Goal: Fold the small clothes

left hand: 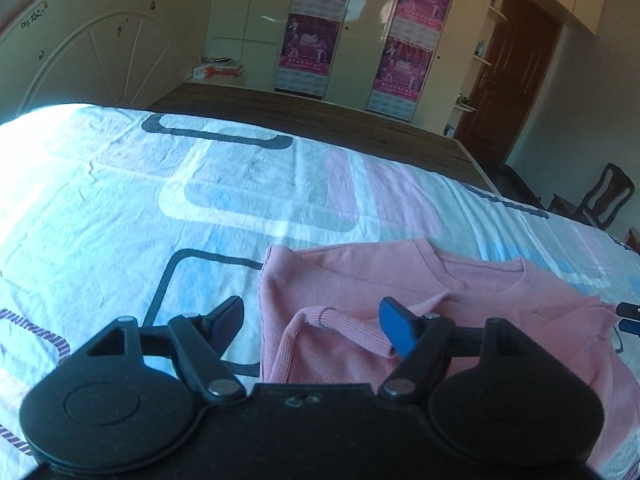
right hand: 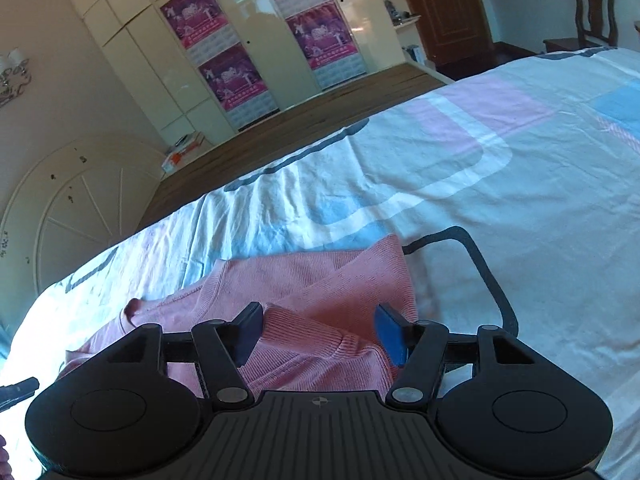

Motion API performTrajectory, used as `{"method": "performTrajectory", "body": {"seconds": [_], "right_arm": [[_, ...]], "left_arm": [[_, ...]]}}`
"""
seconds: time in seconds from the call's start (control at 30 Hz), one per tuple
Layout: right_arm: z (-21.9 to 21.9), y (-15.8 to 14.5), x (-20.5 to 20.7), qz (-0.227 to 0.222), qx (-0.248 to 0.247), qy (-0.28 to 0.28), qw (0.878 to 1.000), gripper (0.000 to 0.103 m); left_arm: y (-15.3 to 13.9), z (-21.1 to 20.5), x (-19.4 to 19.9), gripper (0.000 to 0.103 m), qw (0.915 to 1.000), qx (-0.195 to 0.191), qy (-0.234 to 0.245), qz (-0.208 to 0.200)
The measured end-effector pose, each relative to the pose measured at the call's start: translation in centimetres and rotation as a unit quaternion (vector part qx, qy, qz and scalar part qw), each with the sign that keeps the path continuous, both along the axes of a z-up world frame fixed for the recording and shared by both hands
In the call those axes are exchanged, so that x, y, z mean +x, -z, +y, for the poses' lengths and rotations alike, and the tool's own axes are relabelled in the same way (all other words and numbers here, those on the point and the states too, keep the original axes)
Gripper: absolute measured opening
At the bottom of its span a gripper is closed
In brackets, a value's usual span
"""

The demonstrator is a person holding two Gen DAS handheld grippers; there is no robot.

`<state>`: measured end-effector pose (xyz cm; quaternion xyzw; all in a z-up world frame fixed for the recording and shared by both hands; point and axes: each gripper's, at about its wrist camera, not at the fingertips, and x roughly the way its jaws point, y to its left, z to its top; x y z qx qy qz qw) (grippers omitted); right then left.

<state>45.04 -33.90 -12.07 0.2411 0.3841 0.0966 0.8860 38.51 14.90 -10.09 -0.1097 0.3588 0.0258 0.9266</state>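
Sweater pink, flat on bed, our left tool & right tool both spread, sleeve cuffs between fingers, unpinched.

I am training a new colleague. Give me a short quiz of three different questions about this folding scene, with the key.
1. True or false: the left gripper is shut on the pink sweater.
2. Which part of the sweater lies between the fingers of the right gripper? A) the collar B) a sleeve cuff C) the hem
3. On what does the sweater lie?

Key:
1. False; both grippers are open.
2. B
3. On the patterned bedsheet.
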Motion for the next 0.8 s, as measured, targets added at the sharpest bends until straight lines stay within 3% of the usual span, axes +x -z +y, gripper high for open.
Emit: {"method": "performTrajectory", "body": {"seconds": [0.23,0.37,0.53,0.73,0.77,0.8], "right_arm": [[0.5,-0.1,0.5,-0.021,-0.01,-0.025,0.999,0.062],[0.4,-0.2,0.5,-0.022,-0.026,-0.037,0.999,0.062],[1.2,1.4,1.2,-0.003,-0.044,-0.059,0.997,0.062],[2.7,2.8,3.4,0.003,-0.075,-0.088,0.993,0.061],[3.0,3.0,3.7,0.005,-0.082,-0.096,0.992,0.061],[3.3,3.2,3.9,0.004,-0.093,-0.103,0.99,0.054]], "left_arm": [[0.4,-1.2,0.2,0.074,0.9964,0.024,0.081,0.006],[1.2,-1.0,-0.3,0.074,0.9938,0.049,0.099,0.016],[2.7,-2.2,2.2,0.073,0.9914,0.072,0.108,0.017],[4.8,-4.6,5.2,0.063,0.9784,0.127,0.161,0.025],[5.0,-4.7,5.3,0.057,0.977,0.131,0.167,0.025],[5.2,-4.7,5.5,0.049,0.9759,0.13,0.173,0.028]]}}
